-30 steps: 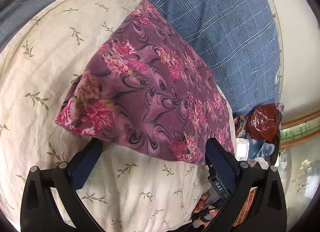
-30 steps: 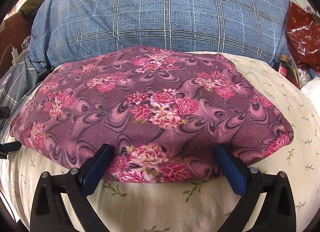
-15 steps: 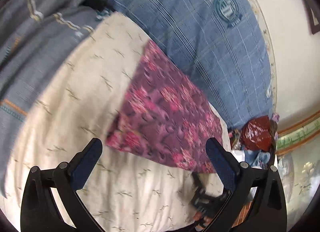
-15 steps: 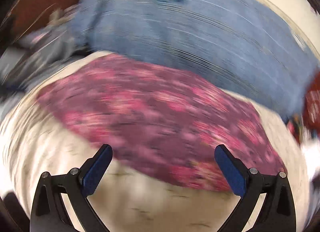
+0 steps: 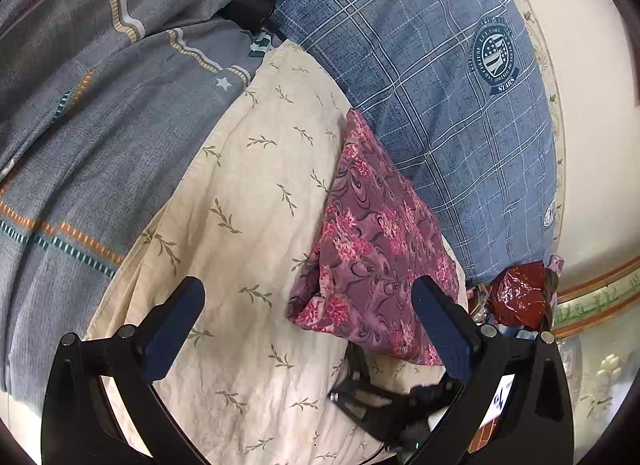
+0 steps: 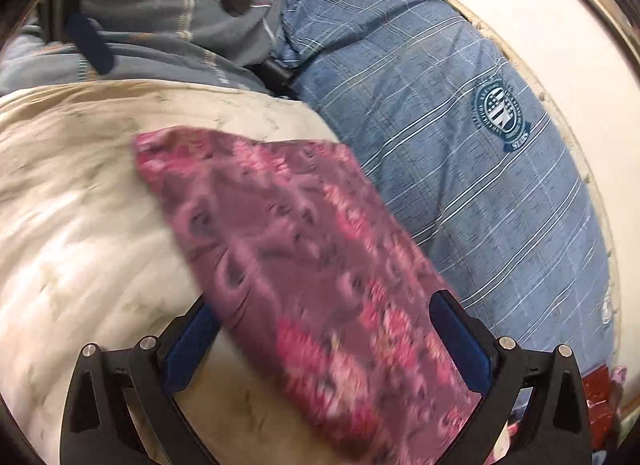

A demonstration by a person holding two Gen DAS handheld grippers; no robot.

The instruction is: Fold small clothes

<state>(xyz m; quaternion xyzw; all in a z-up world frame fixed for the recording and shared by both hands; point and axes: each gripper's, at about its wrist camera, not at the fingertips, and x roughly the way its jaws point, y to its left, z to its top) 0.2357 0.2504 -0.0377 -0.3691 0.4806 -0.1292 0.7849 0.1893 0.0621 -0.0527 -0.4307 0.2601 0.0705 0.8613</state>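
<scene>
A folded purple cloth with pink flowers [image 5: 376, 257] lies on a cream leaf-print pillow [image 5: 256, 205], against a blue plaid pillow. My left gripper [image 5: 308, 313] is open and empty, held back from the cloth's near left corner. The right gripper's black frame [image 5: 384, 397] shows low in the left wrist view. In the right wrist view the cloth [image 6: 312, 265] is blurred and runs between the fingers of my right gripper [image 6: 324, 325], which is open and holds nothing.
A blue plaid pillow with a round crest [image 5: 440, 85] lies behind the cloth. A grey striped blanket [image 5: 80, 105] covers the left side. A red plastic bag [image 5: 520, 301] and clutter sit at the bed's right edge by the wall.
Both grippers have pulled back from the folded cloth and swung left. The cloth stays folded on the cream pillow. The right wrist view is still blurred from motion.
</scene>
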